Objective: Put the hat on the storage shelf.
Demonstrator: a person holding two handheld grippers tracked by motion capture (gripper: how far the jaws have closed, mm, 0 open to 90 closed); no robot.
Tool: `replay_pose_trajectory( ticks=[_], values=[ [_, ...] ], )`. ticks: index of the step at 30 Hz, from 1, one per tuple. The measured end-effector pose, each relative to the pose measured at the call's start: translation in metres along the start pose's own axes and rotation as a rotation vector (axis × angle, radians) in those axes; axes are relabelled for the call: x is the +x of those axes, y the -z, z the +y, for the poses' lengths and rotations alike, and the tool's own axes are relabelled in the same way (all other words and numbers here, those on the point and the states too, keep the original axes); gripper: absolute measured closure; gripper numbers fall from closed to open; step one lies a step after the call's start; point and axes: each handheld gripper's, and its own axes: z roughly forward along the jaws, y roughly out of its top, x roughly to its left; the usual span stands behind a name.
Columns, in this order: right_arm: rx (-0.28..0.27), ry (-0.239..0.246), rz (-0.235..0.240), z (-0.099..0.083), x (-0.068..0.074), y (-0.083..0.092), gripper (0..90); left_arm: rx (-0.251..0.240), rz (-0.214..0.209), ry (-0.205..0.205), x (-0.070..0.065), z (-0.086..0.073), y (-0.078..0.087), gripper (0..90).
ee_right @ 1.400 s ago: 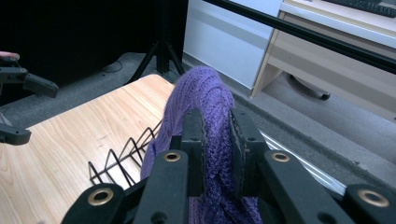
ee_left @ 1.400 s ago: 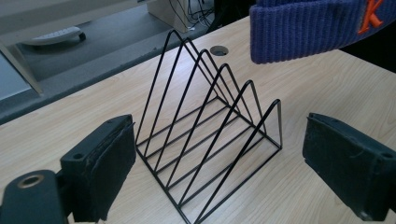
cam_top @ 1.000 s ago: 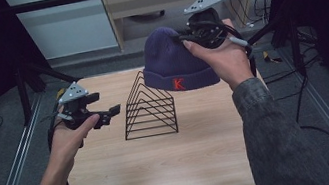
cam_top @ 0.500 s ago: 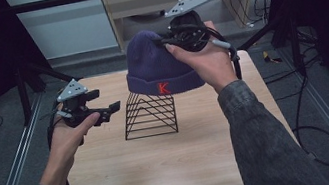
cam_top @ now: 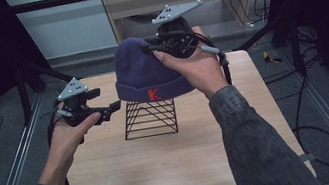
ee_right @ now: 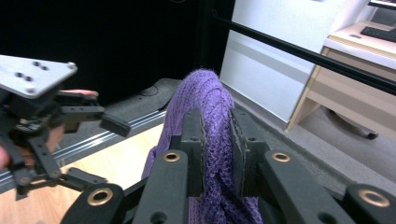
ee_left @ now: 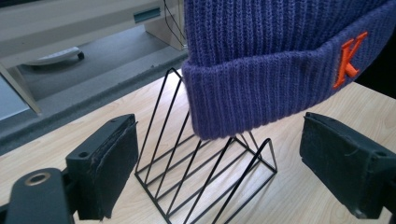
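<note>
Two tools are in play above a light wooden table [cam_top: 166, 173]. In the high view the right tool [cam_top: 171, 46] sits in the upper middle of the frame, held in the person's right hand [cam_top: 196, 64], with its grey three-cornered plate on top. It carries a purple knitted beanie [cam_top: 146, 72] by the crown; the right gripper view shows both black jaws pressed together on a fold of the purple knit [ee_right: 210, 121]. The beanie hangs with its folded cuff down, an orange letter K [cam_top: 154, 94] on the cuff, directly above a black wire rack [cam_top: 150, 117] that stands on the table at the centre of the frame. In the left gripper view the cuff's lower edge [ee_left: 261, 88] overlaps the rack's triangular wires [ee_left: 205, 172], though I cannot tell whether they touch. The left tool [cam_top: 107, 111] is at the middle left of the high view, held in the left hand [cam_top: 70, 131] just beside the rack and pointing toward it. Its jaws stand wide apart with nothing between them, their pads at the lower left and lower right of its own view.
</note>
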Motion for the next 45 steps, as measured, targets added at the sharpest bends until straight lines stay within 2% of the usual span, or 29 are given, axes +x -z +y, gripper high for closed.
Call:
replay_pose_trajectory(
  ticks=[12, 16, 19, 21, 22, 23, 24, 25, 27, 32, 36, 41, 45],
  values=[
    [-0.012, 0.021, 0.059, 0.003, 0.019, -0.003, 77.5, 0.011, -0.064, 0.007, 0.000, -0.005, -0.011, 4.8],
    [-0.013, 0.024, 0.075, 0.003, 0.022, -0.004, 77.5, 0.031, -0.089, 0.030, 0.000, -0.006, -0.018, 5.0],
    [-0.008, 0.020, 0.079, 0.000, 0.022, -0.007, 77.5, 0.074, -0.116, 0.022, -0.001, -0.005, -0.025, 10.6],
    [-0.003, 0.020, 0.077, -0.002, 0.021, -0.009, 77.4, 0.075, -0.125, 0.017, -0.004, -0.003, -0.028, 22.0],
    [-0.003, 0.015, 0.077, -0.002, 0.020, -0.009, 77.4, 0.078, -0.124, 0.013, -0.006, -0.001, -0.028, 28.2],
    [-0.003, 0.011, 0.075, -0.003, 0.019, -0.010, 77.4, 0.080, -0.121, 0.003, -0.007, 0.000, -0.029, 39.7],
    [-0.003, 0.011, 0.074, -0.004, 0.018, -0.010, 77.4, 0.086, -0.093, -0.026, -0.010, 0.002, -0.029, 46.5],
    [-0.002, 0.008, 0.072, -0.004, 0.017, -0.010, 77.5, 0.088, -0.088, -0.027, -0.010, 0.003, -0.029, 59.6],
    [-0.005, 0.005, 0.064, -0.005, 0.013, -0.009, 77.4, 0.083, -0.082, -0.028, -0.011, 0.005, -0.028, 67.7],
    [-0.009, -0.017, 0.028, -0.007, 0.001, -0.007, 77.2, 0.060, -0.031, -0.014, -0.009, 0.015, -0.016, 70.7],
    [0.001, -0.035, -0.004, -0.011, -0.011, -0.009, 77.1, 0.056, -0.019, -0.013, -0.007, 0.021, -0.011, 70.5],
    [0.016, -0.056, -0.023, -0.017, -0.021, -0.016, 77.0, 0.057, 0.002, -0.017, -0.004, 0.023, -0.012, 70.3],
    [0.029, -0.059, -0.030, -0.021, -0.025, -0.023, 76.9, 0.060, 0.020, -0.006, 0.000, 0.019, -0.017, 70.2]
  ],
)
